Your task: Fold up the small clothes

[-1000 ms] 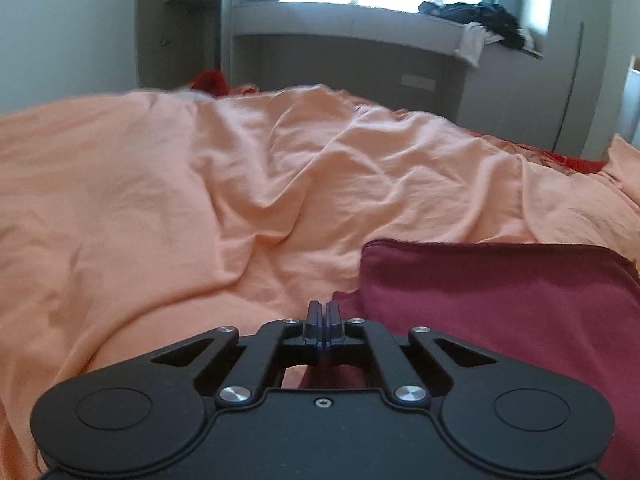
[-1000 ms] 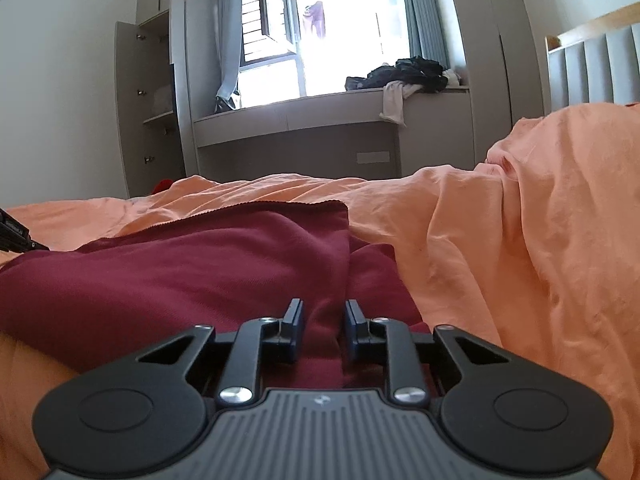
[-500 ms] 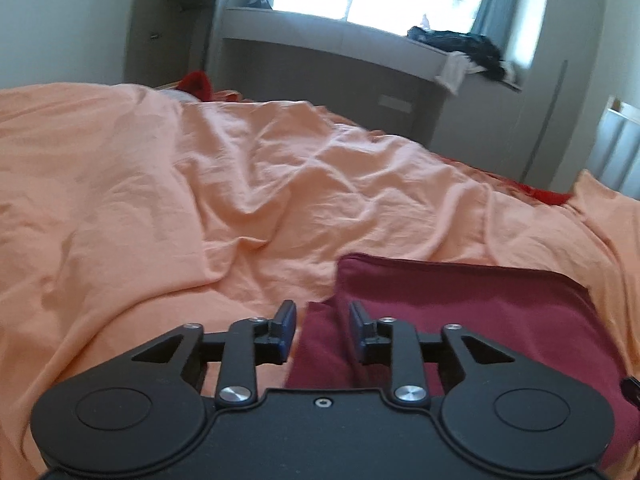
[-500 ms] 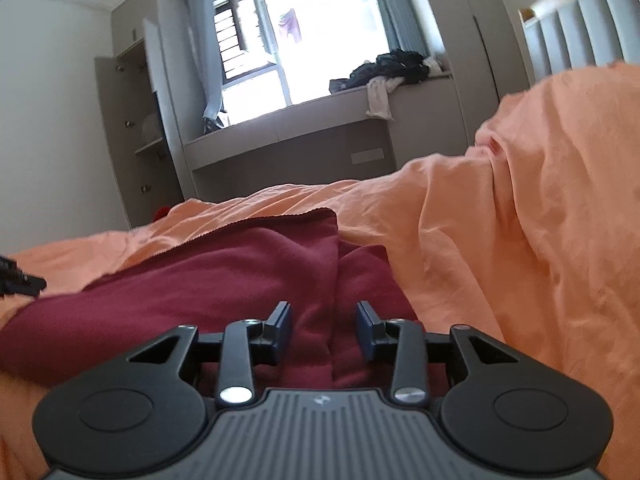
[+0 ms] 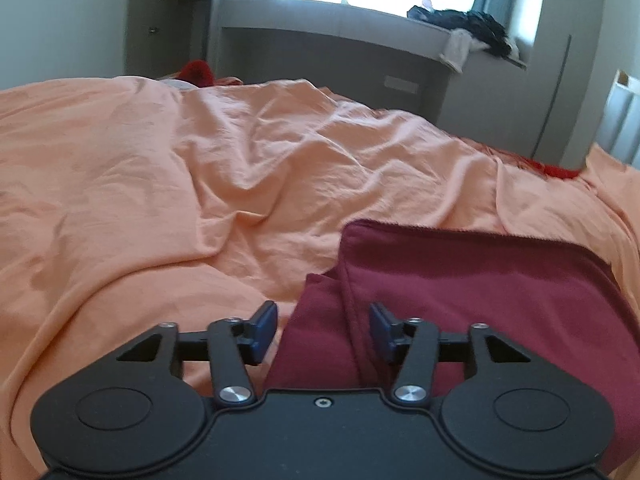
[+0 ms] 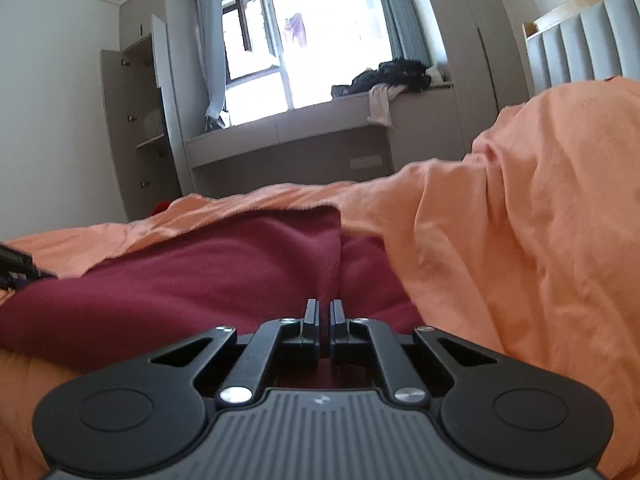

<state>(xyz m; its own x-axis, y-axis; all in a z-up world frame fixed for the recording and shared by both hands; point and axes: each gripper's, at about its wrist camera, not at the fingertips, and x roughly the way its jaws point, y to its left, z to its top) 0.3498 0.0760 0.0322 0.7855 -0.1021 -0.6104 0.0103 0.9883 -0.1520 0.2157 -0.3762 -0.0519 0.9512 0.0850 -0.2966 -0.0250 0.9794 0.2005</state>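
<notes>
A dark red garment (image 5: 480, 292) lies folded on the orange bed sheet (image 5: 200, 168). My left gripper (image 5: 323, 330) is open, its blue pads either side of the garment's left folded edge without holding it. In the right wrist view the same garment (image 6: 200, 280) spreads to the left. My right gripper (image 6: 325, 316) is nearly shut, a thin gap between its pads, just above the garment's near right part; whether cloth is pinched is unclear. The left gripper's tip (image 6: 16, 268) shows at the far left edge.
A raised hump of orange bedding (image 6: 540, 220) stands to the right. A grey window bench (image 6: 320, 136) with a pile of dark clothes (image 6: 392, 74) lies beyond the bed. An open wardrobe (image 6: 136, 120) stands at back left. A padded headboard (image 6: 580, 48) is at the right.
My left gripper went from shut on the garment's edge to wide open, letting it go. My right gripper opened a little wider, then closed to nearly shut.
</notes>
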